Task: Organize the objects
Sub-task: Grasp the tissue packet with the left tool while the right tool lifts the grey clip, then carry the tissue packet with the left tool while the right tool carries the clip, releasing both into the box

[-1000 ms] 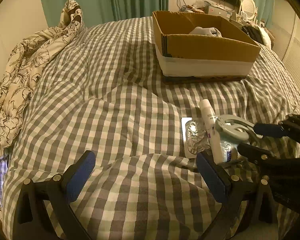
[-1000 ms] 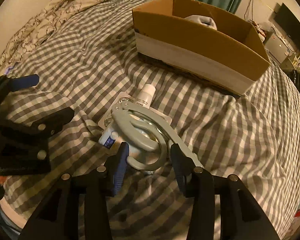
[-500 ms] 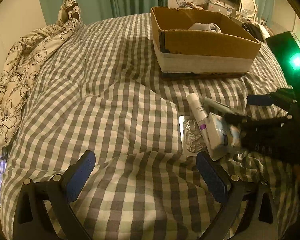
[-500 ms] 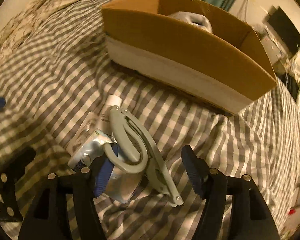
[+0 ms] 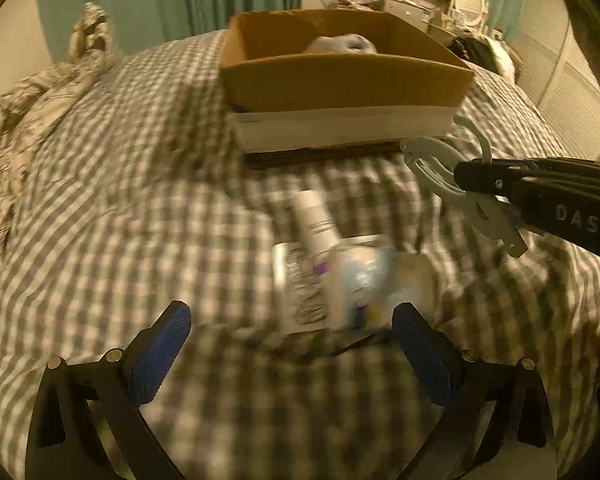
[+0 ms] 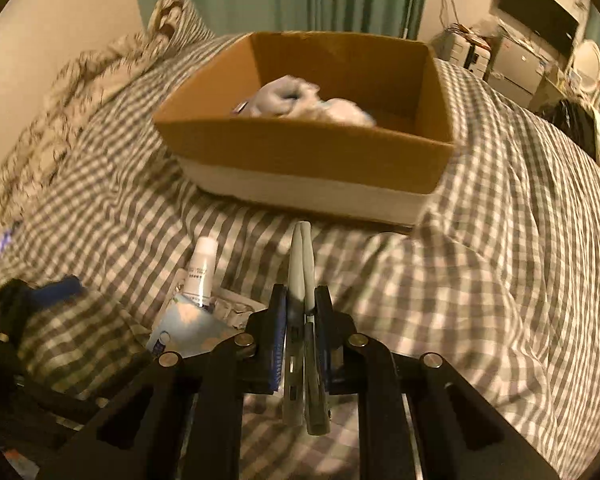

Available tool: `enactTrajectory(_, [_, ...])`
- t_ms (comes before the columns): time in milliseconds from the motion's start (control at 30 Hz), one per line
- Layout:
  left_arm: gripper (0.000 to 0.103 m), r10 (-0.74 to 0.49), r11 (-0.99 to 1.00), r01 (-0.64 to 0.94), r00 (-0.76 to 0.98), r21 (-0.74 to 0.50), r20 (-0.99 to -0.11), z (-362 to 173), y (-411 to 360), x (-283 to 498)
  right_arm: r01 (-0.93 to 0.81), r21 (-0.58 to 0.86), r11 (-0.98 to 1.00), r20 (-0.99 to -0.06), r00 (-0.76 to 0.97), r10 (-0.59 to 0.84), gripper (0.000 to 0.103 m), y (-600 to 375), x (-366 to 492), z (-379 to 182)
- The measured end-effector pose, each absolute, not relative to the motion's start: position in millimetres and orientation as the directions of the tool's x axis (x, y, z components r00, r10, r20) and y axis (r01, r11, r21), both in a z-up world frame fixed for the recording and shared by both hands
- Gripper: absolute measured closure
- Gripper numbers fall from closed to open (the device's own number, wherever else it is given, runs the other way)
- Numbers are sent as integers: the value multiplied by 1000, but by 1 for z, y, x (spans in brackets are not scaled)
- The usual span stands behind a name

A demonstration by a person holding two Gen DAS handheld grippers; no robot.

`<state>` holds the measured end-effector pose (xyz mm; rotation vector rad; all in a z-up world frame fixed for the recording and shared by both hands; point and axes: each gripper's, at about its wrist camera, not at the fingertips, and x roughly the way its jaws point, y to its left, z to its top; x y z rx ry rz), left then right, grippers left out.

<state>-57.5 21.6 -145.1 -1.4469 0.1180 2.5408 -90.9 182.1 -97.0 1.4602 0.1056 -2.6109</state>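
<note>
Above the checked bed, the right gripper has lifted the grey clamp off the pile, fingers clamped on it, facing the cardboard box; the left gripper stays spread over the white tube.

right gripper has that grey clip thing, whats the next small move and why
Probably carry it forward and up over the cardboard box rim. The right gripper is shut on the grey clip, lifted off the checked bedspread, short of the box.
</note>
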Motion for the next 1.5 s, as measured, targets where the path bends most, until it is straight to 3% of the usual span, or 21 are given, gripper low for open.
enactTrajectory(167, [3, 159, -964, -262, -454, -39, -877, -161, 50, -71, 130, 77, -989, -849, -511, -133, 90, 196, -90, -102])
enactTrajectory(233, [14, 160, -959, -283, -433, -35, -887, -168, 59, -74, 125, 83, -989, -849, -511, -136, 90, 198, -88, -103])
enactTrajectory(333, [45, 218, -934, -350, -413, -66, -884, -169, 71, -66, 120, 87, -989, -848, -513, -137, 90, 201, -86, -103])
enactTrajectory(533, [58, 214, -938, -342, -440, -58, -872, -153, 63, -51, 123, 88, -988, -833, -534, -141, 90, 200, -75, -94])
enactTrajectory(800, [59, 244, -951, -296, -551, -87, -798, -81, 36, -48, 169, 96, -981, -773, -608, -180, 90, 202, -56, -44])
enactTrajectory(1100, [59, 234, -956, -291, -684, -35, -691, 2, 35, -106, 205, 88, -975, -669, -713, -210, 90, 206, -83, 35])
enactTrajectory(1300, [59, 198, -961, -276, -725, 15, -660, 24, 47, -156, 174, 89, -981, -636, -747, -191, 90, 209, -135, 53])
enactTrajectory(1500, [58, 192, -962, -273, -716, 17, -671, 10, 55, -212, 131, 112, -985, -660, -731, -172, 90, 219, -192, 35])
